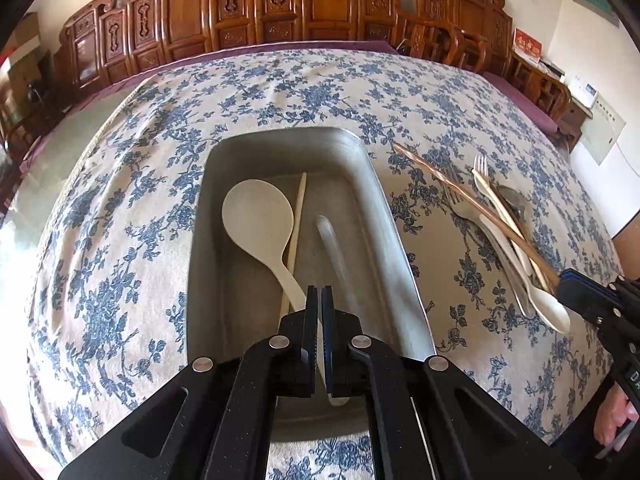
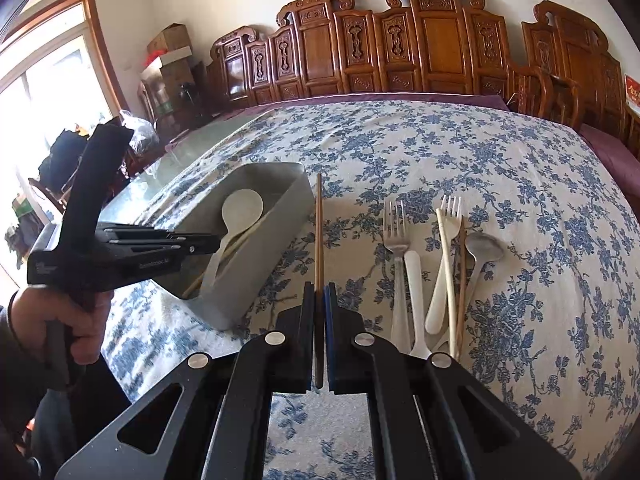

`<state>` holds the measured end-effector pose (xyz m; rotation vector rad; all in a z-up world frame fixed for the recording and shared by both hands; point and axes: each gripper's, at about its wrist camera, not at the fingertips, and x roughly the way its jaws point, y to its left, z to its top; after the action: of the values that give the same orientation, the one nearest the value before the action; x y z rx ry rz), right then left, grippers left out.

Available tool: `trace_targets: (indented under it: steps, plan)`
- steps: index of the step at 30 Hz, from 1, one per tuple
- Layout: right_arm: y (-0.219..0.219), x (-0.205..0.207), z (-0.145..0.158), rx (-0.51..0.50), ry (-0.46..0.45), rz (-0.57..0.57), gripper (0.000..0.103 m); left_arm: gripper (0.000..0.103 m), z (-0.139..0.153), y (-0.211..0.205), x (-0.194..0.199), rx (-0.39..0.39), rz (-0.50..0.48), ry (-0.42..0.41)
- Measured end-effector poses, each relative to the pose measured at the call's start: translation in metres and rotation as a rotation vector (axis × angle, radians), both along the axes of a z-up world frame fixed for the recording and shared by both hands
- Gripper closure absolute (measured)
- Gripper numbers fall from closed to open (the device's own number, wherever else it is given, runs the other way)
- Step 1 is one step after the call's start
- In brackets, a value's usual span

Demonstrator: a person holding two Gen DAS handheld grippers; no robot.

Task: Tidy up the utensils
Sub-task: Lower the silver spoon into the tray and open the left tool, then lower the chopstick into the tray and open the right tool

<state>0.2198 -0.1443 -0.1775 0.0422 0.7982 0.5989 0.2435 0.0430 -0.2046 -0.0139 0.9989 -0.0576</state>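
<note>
The left gripper (image 1: 320,292) is clenched on the handle of a pale plastic utensil (image 1: 332,248) that slants down into the tray (image 1: 384,216), a grey, smooth-walled metal box with rounded corners. Inside it lie a broad cream rice spoon (image 1: 256,216) and one pale chopstick (image 1: 296,228). The right gripper (image 2: 319,292) grasps a thin brown chopstick (image 2: 319,232), pointing to 12 o'clock just beside the tray's right wall. At 2 o'clock from it, on the cloth, lie a steel fork (image 2: 396,236), a white plastic fork (image 2: 450,216), a dull metal spoon (image 2: 484,248) and more sticks. The tablecloth (image 2: 500,168) is cream with a blue flower print, slightly rumpled. Carved wooden chairs (image 2: 400,44) line the far wall.
</note>
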Motion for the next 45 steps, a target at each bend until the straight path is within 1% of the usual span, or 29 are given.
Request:
trace_targets:
  steps: [9, 11, 15, 19, 23, 24, 26, 30, 33, 38, 41, 42, 45]
  plan:
    - [0.033, -0.003, 0.021, 0.017, -0.010, 0.020, 0.097, 0.102, 0.031, 0.017, -0.020, -0.005, -0.003, -0.059]
    - [0.045, -0.001, 0.024, 0.027, 0.000, 0.029, 0.097, 0.102, 0.038, 0.025, -0.024, -0.008, 0.004, -0.070]
    - [0.067, 0.005, 0.027, 0.016, 0.021, 0.045, 0.097, 0.102, 0.047, 0.037, -0.029, -0.012, 0.022, -0.083]
    - [0.082, 0.017, 0.024, 0.020, 0.087, 0.040, 0.097, 0.102, 0.059, 0.050, -0.036, -0.011, 0.044, -0.086]
    - [0.098, 0.025, 0.020, -0.014, 0.111, 0.020, 0.097, 0.101, 0.073, 0.058, -0.042, -0.002, 0.049, -0.111]
    - [0.100, 0.026, 0.019, -0.018, 0.117, 0.016, 0.097, 0.100, 0.077, 0.061, -0.044, -0.004, 0.055, -0.118]
    - [0.105, 0.029, 0.014, -0.035, 0.135, -0.010, 0.097, 0.092, 0.085, 0.067, -0.050, -0.012, 0.070, -0.139]
    - [0.113, 0.038, 0.005, -0.040, 0.172, -0.041, 0.097, 0.091, 0.092, 0.072, -0.057, -0.018, 0.076, -0.155]
    - [0.119, 0.041, 0.000, -0.051, 0.181, -0.067, 0.097, 0.091, 0.096, 0.076, -0.063, -0.011, 0.078, -0.163]
    - [0.130, 0.043, -0.007, -0.067, 0.190, -0.077, 0.097, 0.091, 0.105, 0.086, -0.074, -0.025, 0.093, -0.179]
    - [0.136, 0.040, -0.012, -0.080, 0.190, -0.064, 0.096, 0.091, 0.109, 0.091, -0.078, -0.036, 0.101, -0.190]
    - [0.137, 0.039, -0.013, -0.081, 0.192, -0.059, 0.095, 0.091, 0.110, 0.091, -0.080, -0.038, 0.103, -0.192]
    - [0.143, 0.034, -0.015, -0.077, 0.185, -0.022, 0.094, 0.091, 0.112, 0.091, -0.083, -0.036, 0.101, -0.199]
